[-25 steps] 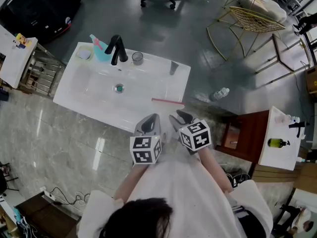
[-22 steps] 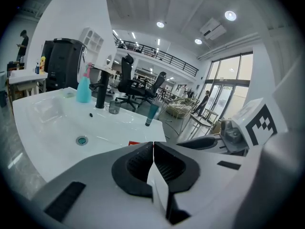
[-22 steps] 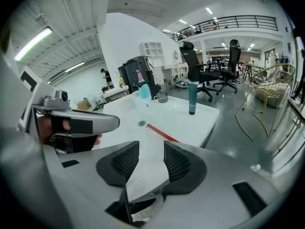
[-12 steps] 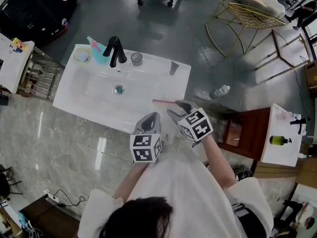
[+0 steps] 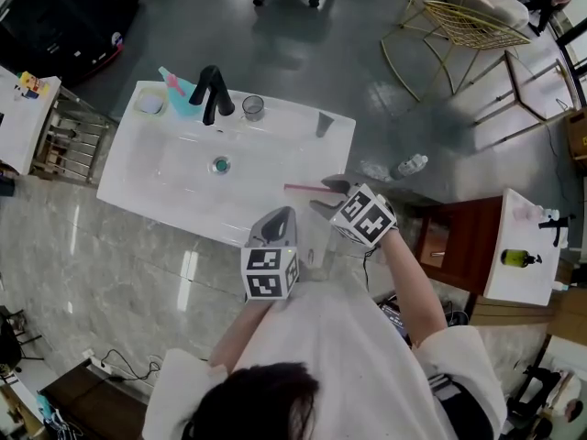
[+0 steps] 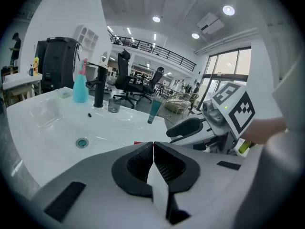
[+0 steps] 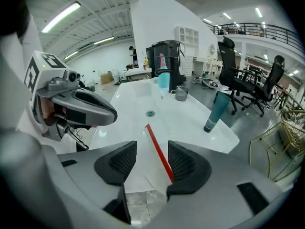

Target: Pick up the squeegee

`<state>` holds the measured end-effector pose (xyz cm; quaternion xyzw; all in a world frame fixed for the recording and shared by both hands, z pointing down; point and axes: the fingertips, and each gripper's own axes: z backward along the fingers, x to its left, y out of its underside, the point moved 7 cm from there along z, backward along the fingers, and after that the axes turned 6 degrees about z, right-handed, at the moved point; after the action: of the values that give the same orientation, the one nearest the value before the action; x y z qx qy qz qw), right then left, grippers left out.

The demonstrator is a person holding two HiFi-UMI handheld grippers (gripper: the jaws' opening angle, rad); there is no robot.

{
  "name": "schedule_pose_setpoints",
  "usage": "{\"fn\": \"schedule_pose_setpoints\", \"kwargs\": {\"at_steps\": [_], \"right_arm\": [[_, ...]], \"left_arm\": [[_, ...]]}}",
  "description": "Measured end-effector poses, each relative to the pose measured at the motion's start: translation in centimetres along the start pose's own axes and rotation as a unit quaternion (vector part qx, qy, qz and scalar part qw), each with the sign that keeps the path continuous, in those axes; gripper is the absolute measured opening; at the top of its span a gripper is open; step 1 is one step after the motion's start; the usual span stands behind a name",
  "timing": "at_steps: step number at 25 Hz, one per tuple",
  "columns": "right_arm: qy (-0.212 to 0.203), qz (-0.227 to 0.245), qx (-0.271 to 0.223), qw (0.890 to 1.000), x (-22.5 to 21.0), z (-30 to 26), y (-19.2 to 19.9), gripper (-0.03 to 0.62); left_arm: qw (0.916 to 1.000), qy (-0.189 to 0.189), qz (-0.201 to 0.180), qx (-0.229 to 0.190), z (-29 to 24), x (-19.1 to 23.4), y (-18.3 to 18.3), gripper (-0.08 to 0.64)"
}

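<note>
Just brought rt gripper [image 5: 328,195] fwd to the squeegee [image 5: 303,189] at the near-rt edge of the sink counter [image 5: 303,154], w/ wrist rolled & fingers just spread wide, so it now lies between them, not squeezed yet. Kept lt gripper [image 5: 275,227] back at the front edge, fingers clenched on nothing. Prob. leaves only closing & lifting.

Left claw [image 6: 153,149] jaws together, empty. Right claw [image 7: 151,162] jaws have just been opening wide, gripping nothing, tilted down.
</note>
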<state>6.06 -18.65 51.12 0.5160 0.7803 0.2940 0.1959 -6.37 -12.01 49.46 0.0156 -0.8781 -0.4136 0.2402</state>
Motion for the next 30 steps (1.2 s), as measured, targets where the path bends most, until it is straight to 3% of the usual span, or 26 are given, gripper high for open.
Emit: {"fn": "schedule_pose_setpoints", "kwargs": {"at_steps": [5, 14, 20, 30], "right_arm": [[-0.020, 0.035, 0.026, 0.999, -0.5, -1.0, -0.1, 0.196], [-0.133, 0.085, 0.087, 0.983, -1.5, -2.2, -0.1, 0.199], [-0.202, 0.080, 0.128, 0.968, -2.8, -3.4, 0.0, 0.198], [-0.251, 0.091, 0.175, 0.948, -3.1, -5.0, 0.3, 0.198]], "left_arm": [[1.0000, -0.002, -0.006, 0.003, -0.2, 0.3, 0.0, 0.028], [0.9998, -0.018, -0.008, -0.005, -0.1, 1.3, -0.4, 0.028], [0.9997, -0.023, -0.005, -0.003, -0.4, 1.9, -0.6, 0.028], [0.9992, -0.038, 0.007, -0.002, -0.7, 3.3, -1.0, 0.028]]}}
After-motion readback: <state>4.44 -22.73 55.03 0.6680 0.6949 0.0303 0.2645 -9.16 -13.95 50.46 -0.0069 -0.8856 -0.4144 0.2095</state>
